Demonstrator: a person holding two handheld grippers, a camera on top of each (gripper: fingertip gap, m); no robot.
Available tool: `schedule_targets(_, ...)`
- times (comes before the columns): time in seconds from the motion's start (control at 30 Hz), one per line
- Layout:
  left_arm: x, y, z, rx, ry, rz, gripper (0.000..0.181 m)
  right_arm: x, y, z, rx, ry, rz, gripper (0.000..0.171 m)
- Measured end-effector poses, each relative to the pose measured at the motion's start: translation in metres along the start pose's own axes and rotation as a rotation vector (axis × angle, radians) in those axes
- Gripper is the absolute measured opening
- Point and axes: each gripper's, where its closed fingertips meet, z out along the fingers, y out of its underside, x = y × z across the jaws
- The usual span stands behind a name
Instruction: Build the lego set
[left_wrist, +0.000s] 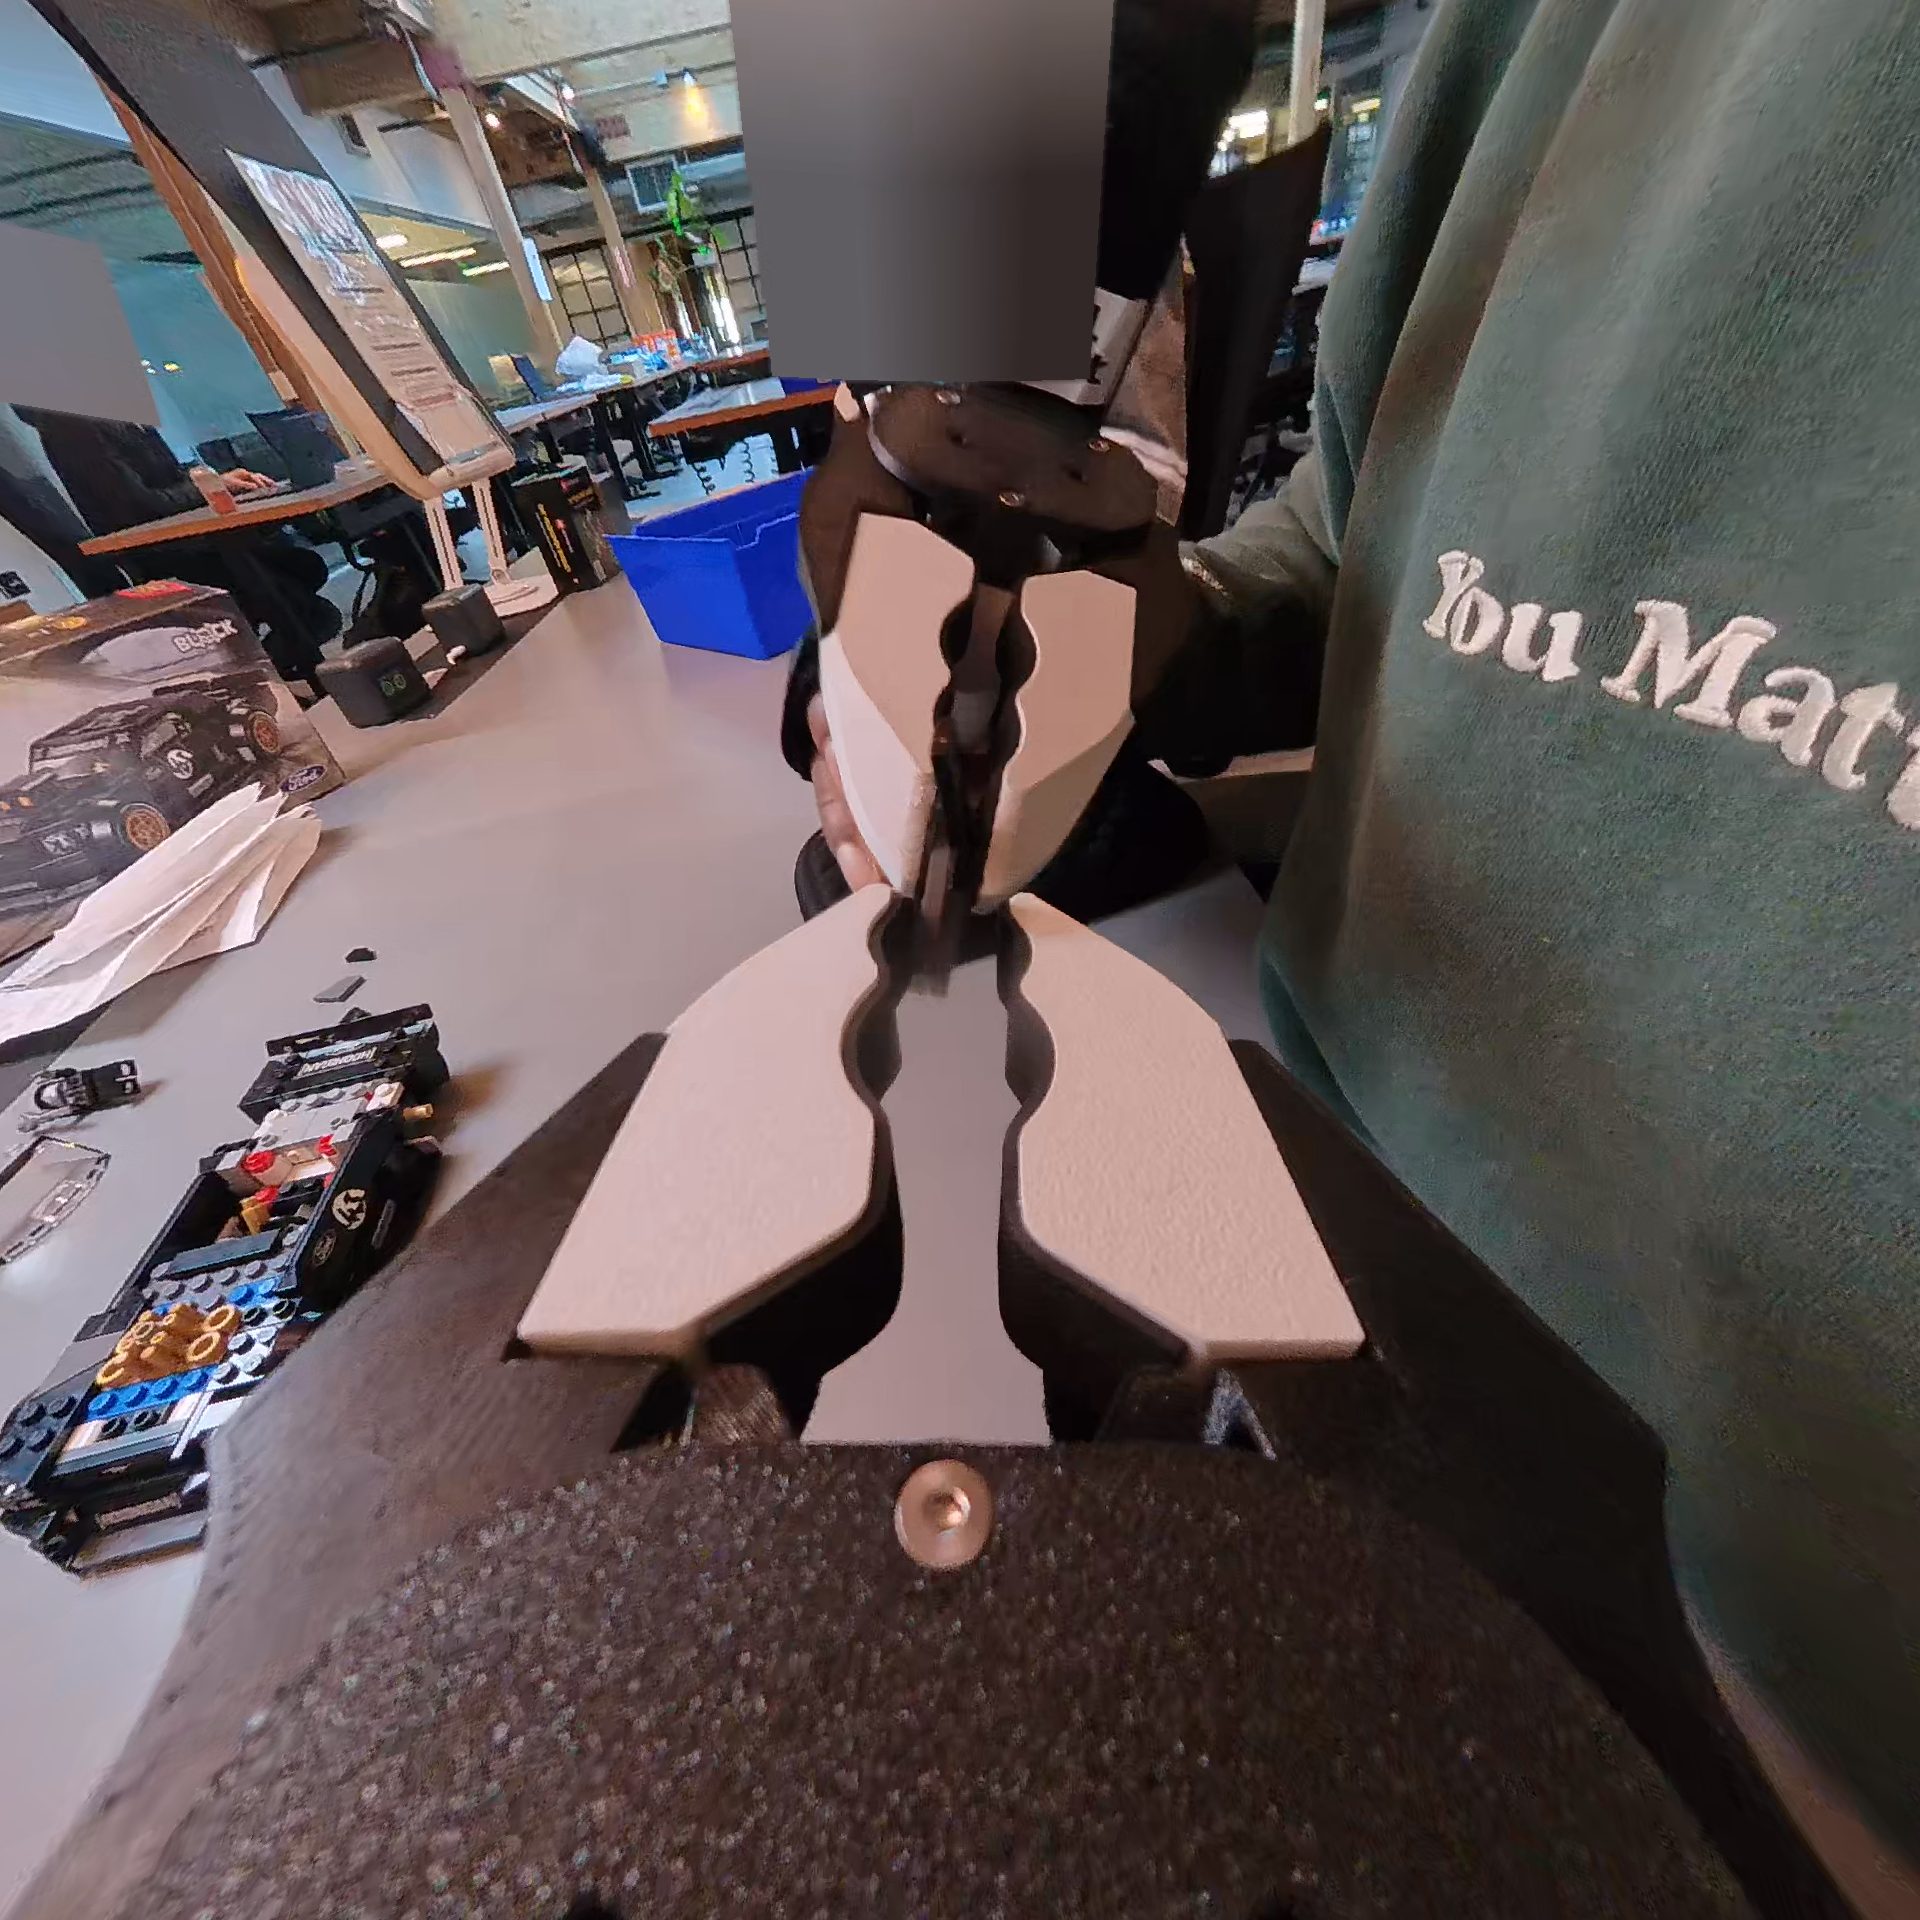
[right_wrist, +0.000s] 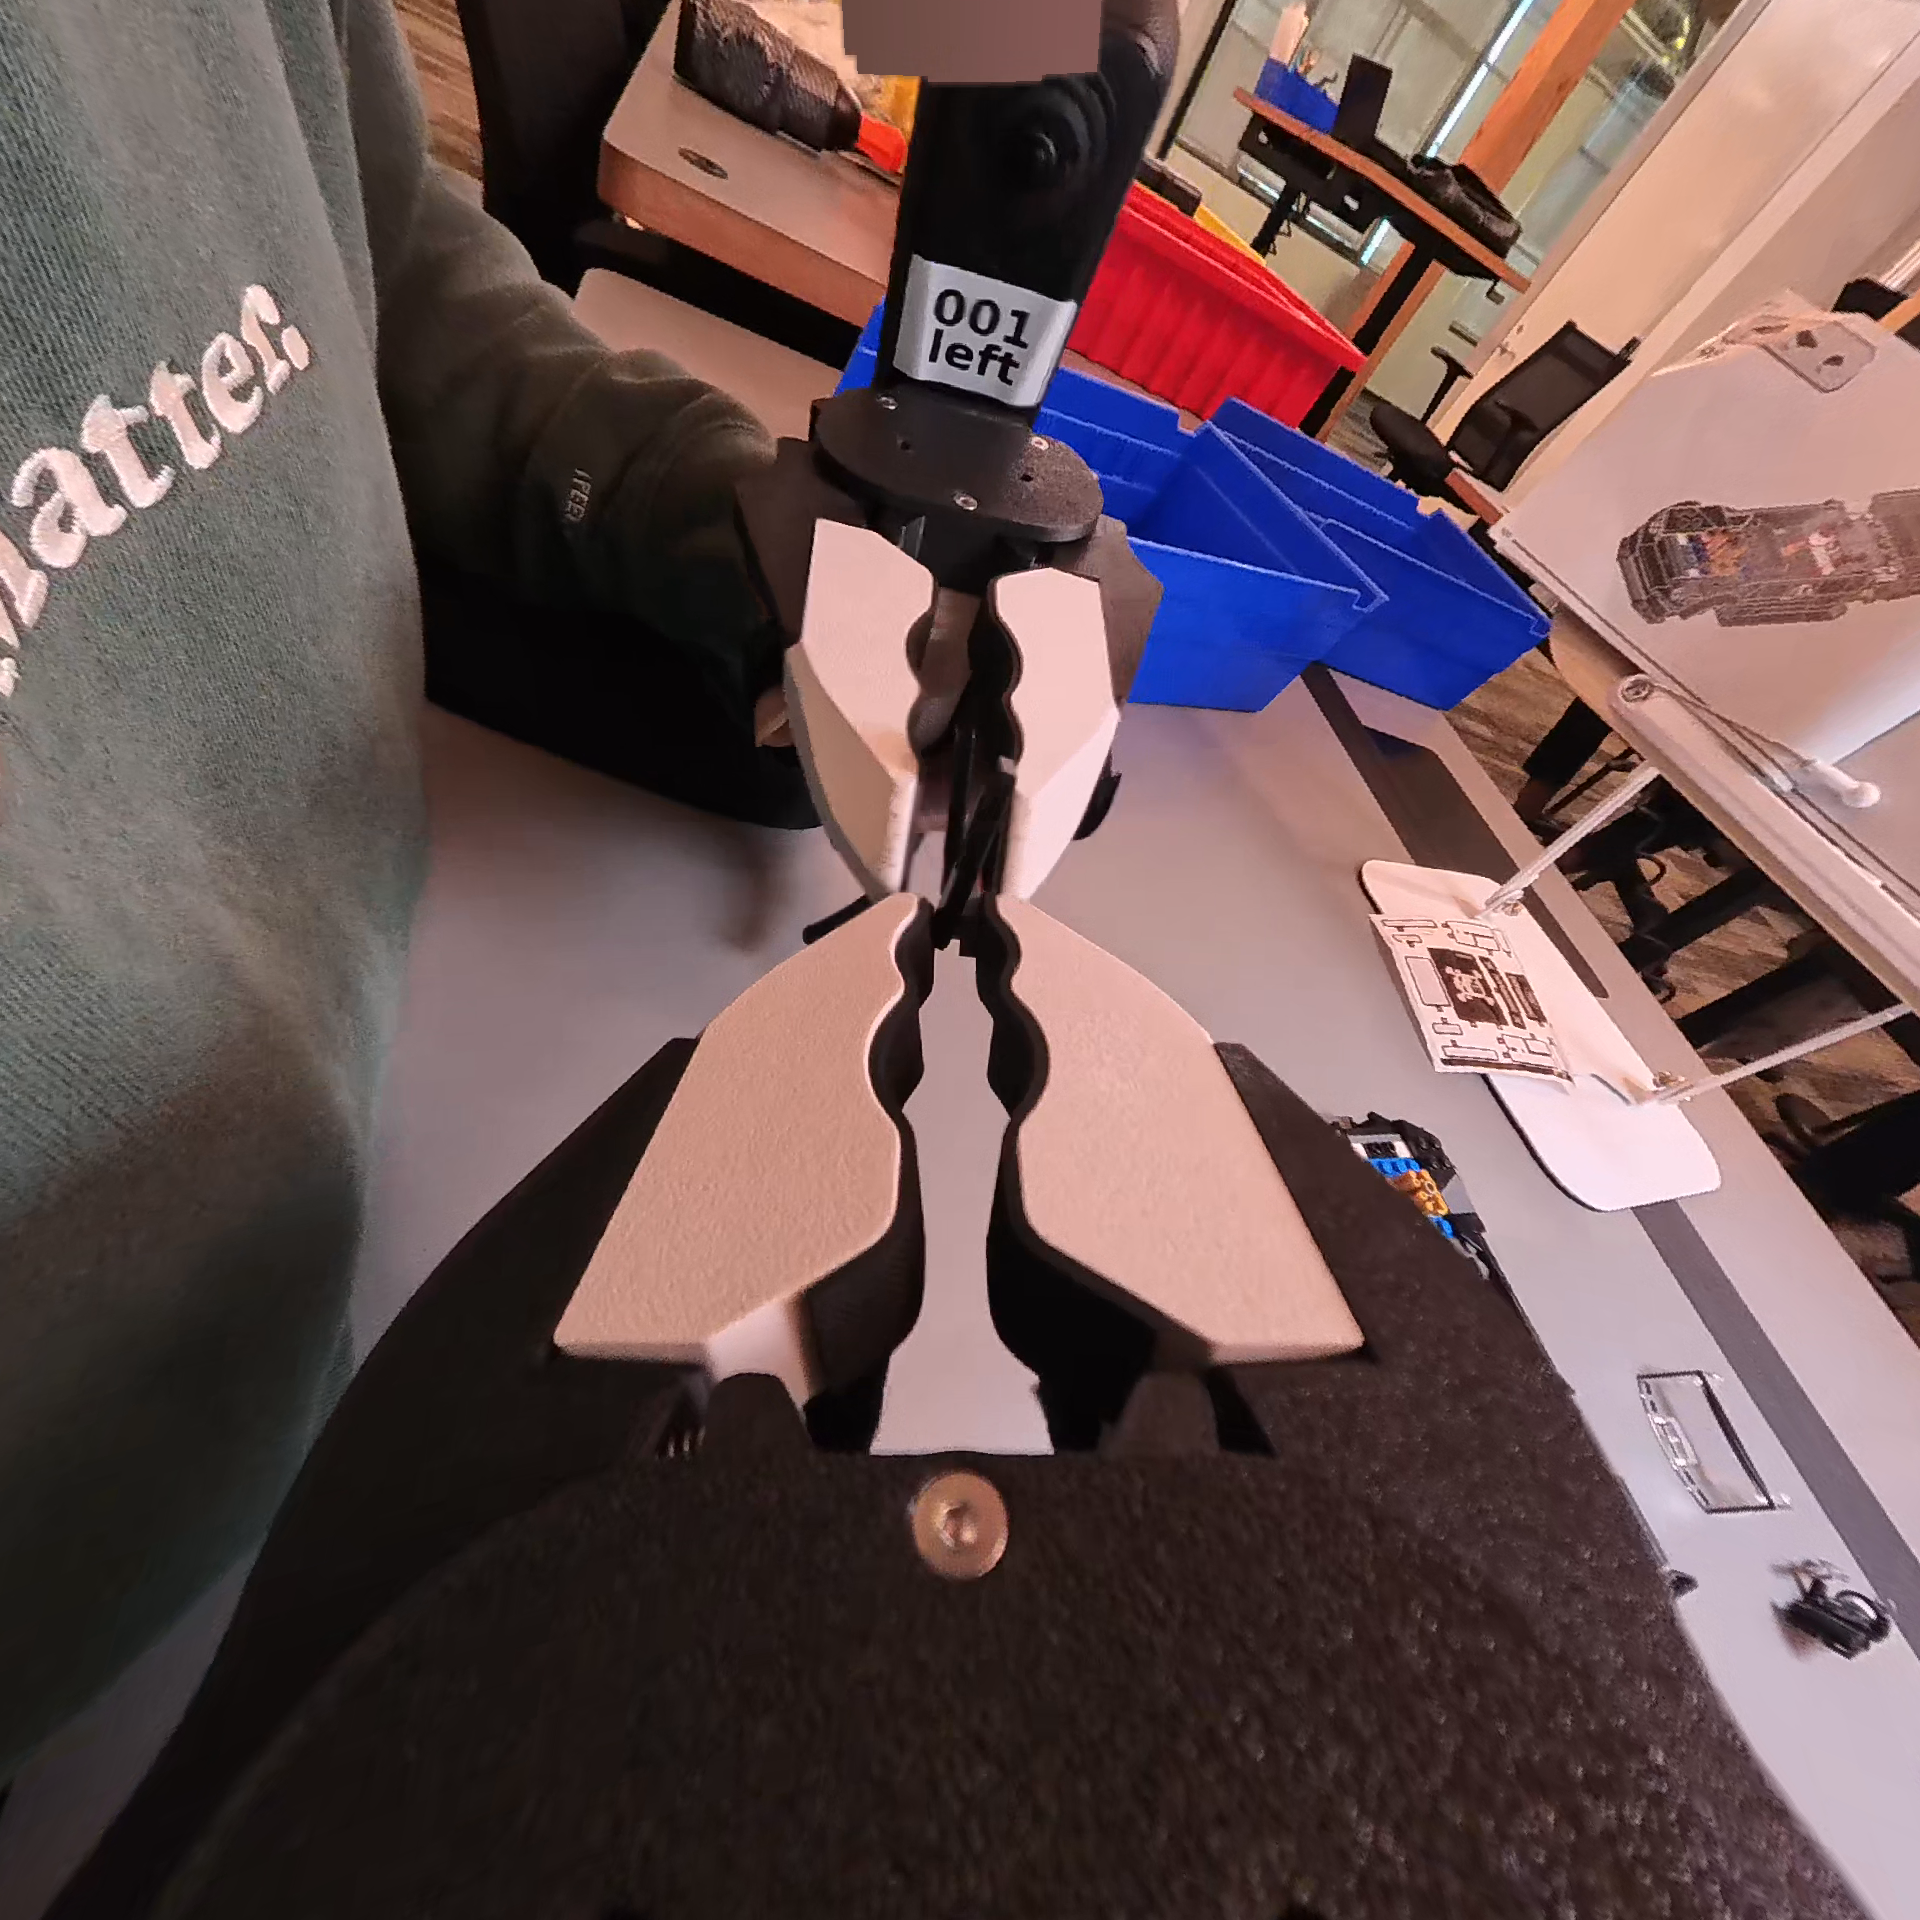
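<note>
— Plastic, is it, that dark piece (left_wrist: 940, 940) up between the two tools?

— I'd guess so. A thin little strip, light as anything, stiff, and smooth enough to twist or pop out if it's pinched at the very end. I'd take it across its flat faces, well in from the tip, and not squeeze hard.

— Who has it?

— Nearest in the left wrist view, the left gripper (left_wrist: 948, 920) has its fingers (left_wrist: 758, 1122) narrowed but with a gap showing; the strip's lower end hangs in that gap. Whether the pads bear on it, I can't tell.

— And the other one?

— The right gripper (left_wrist: 948, 862) meets it tip to tip from above, and its fingers (left_wrist: 883, 717) look pressed together on the strip. In its own view the gap at the tips is a slit with the dark piece in it.

— So it's in the air, not on the model?

— Yes, held above the table (left_wrist: 582, 810), in front of the person's chest. The half-built car (left_wrist: 260, 1247) sits off to the left, apart from both tools. Beyond it lies the box (left_wrist: 135, 727), and farther back a blue bin (left_wrist: 717, 582).
</note>
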Motion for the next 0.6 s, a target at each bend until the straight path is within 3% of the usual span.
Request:
schedule_targets(0.2, -0.0030, 0.0044, -0.0008, -0.020, -0.009, -0.013, 0.008, -0.0011, 0.0029, 0.0022, -0.018, -0.033, 0.024, 0.009)
schedule_targets(0.4, 0.0015, 0.0037, -0.0029, 0.040, 0.095, -0.155, 0.007, -0.0043, 0.0014, 0.0037, -0.001, -0.087, 0.057, 0.008)
schedule_targets(0.6, -0.0004, 0.0014, -0.0011, 0.028, 0.056, -0.076, 0.007, -0.0027, 0.0001, 0.0012, 0.026, -0.086, 0.113, 0.007)
